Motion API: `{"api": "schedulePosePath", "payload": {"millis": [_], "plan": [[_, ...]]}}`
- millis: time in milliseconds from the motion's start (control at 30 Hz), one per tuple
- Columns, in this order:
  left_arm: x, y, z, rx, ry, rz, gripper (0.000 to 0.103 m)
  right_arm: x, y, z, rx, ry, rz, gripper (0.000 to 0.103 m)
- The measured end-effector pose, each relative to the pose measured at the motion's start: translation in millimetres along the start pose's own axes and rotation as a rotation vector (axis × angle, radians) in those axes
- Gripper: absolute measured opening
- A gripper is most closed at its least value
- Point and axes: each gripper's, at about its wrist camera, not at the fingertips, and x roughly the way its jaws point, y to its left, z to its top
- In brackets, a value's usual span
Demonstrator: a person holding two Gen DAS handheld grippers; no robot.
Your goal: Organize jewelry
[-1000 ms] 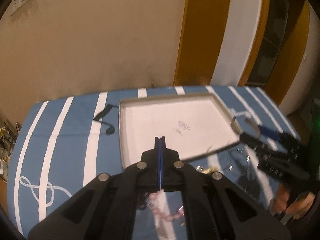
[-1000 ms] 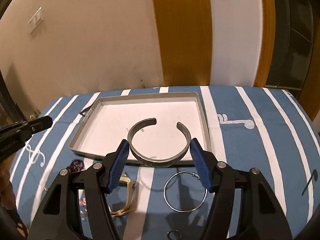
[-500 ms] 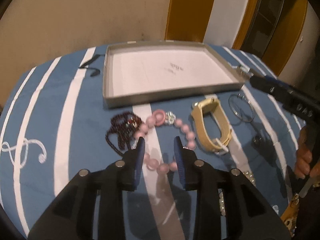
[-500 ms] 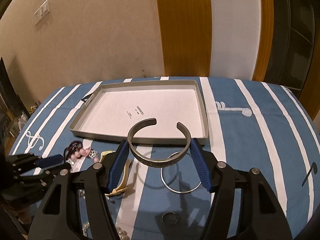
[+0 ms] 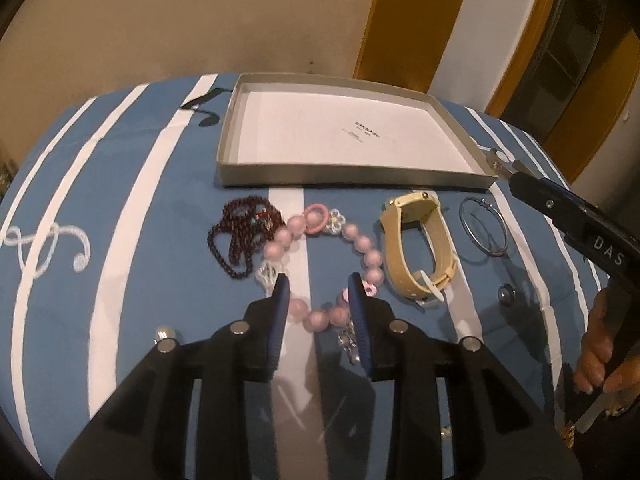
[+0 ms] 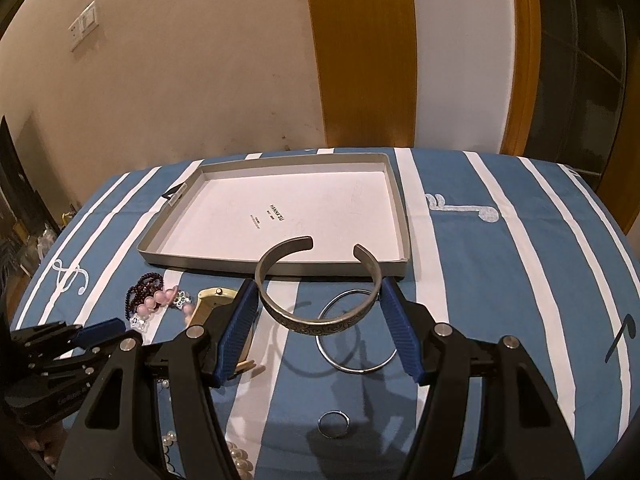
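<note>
My right gripper (image 6: 318, 300) is shut on a silver cuff bracelet (image 6: 316, 320) and holds it above the cloth, just in front of the grey tray (image 6: 276, 268). My left gripper (image 5: 320, 288) is open and low over a pink bead bracelet (image 5: 320, 314), its fingers on either side of the near beads. The tray (image 5: 352, 178) has a white floor with nothing in it. A dark red bead strand (image 5: 236, 236), a cream watch (image 5: 420, 248) and a thin silver hoop (image 5: 482, 232) lie in front of the tray.
A blue cloth with white stripes (image 6: 520, 280) covers the table. A small ring (image 6: 334, 424) and white pearls (image 6: 236, 456) lie near the front edge. A beige wall stands behind the table. The right gripper shows at the right of the left wrist view (image 5: 500, 162).
My left gripper has tilted down, opened, and come low over the pink bead bracelet. My right gripper has drawn back a little from the tray, the cuff held throughout.
</note>
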Motion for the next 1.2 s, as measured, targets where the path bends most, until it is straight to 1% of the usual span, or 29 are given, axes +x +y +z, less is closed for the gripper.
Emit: {"api": "schedulePosePath", "payload": {"millis": [67, 133, 167, 233, 300, 333, 400, 433, 500, 600, 667, 833, 933, 1000, 1067, 1100, 1200], "plan": [[6.0, -4.4, -0.6, 0.008, 0.024, 0.003, 0.031, 0.0, 0.8, -0.7, -0.004, -0.001, 0.001, 0.064], [10.3, -6.6, 1.5, 0.013, 0.006, 0.040, 0.031, -0.6, 1.9, -1.7, -0.007, -0.001, 0.001, 0.064], [12.7, -5.2, 3.7, -0.002, 0.010, 0.040, 0.031, -0.9, 1.9, -2.3, -0.008, -0.002, 0.000, 0.064], [19.3, 1.0, 8.4, -0.056, 0.034, 0.006, 0.031, -1.1, 1.5, -3.1, -0.010, -0.003, -0.004, 0.064], [24.6, 3.6, 9.1, -0.082, 0.049, 0.006, 0.022, -0.3, 0.4, -3.4, -0.008, 0.000, -0.007, 0.064], [27.0, 3.6, 8.2, -0.087, 0.058, 0.004, 0.014, 0.0, 0.1, -3.5, -0.007, 0.001, -0.008, 0.064], [26.8, 1.5, 6.0, -0.077, 0.053, 0.018, 0.009, 0.7, -0.6, -4.0, -0.004, 0.003, -0.010, 0.065], [27.0, -0.1, 4.7, -0.068, 0.052, 0.023, 0.001, 1.3, -0.8, -4.4, -0.002, 0.005, -0.009, 0.065], [26.4, -0.8, 3.2, -0.059, 0.050, 0.022, 0.000, 1.5, -0.3, -5.4, 0.000, 0.010, -0.008, 0.065], [22.1, 1.6, 3.1, -0.057, 0.051, -0.005, 0.000, -2.0, 1.2, -6.0, -0.004, 0.005, -0.007, 0.065], [9.8, 3.5, 4.7, -0.052, 0.020, -0.025, 0.000, -4.2, 0.3, -5.3, -0.004, 0.000, -0.008, 0.065], [-18.6, 4.7, 12.1, -0.034, -0.041, -0.071, 0.000, -13.3, 1.3, -4.3, 0.000, -0.019, -0.002, 0.064], [-20.6, 3.7, 11.1, -0.027, -0.037, -0.075, 0.001, -16.2, 3.8, -6.5, -0.004, -0.024, 0.005, 0.064], [-10.6, 2.9, 5.9, -0.034, -0.006, -0.063, 0.003, -16.0, 5.2, -8.1, -0.006, -0.022, 0.009, 0.064], [-0.7, 4.1, 1.0, -0.052, 0.028, -0.070, 0.022, -15.3, 5.4, -9.5, -0.005, -0.018, 0.012, 0.064], [4.2, 4.5, -1.7, -0.067, 0.040, -0.063, 0.025, -15.1, 5.0, -10.2, -0.004, -0.016, 0.013, 0.064], [4.0, 1.8, -3.5, -0.062, 0.026, -0.049, 0.031, -15.7, 3.5, -9.9, -0.005, -0.018, 0.012, 0.064]]}}
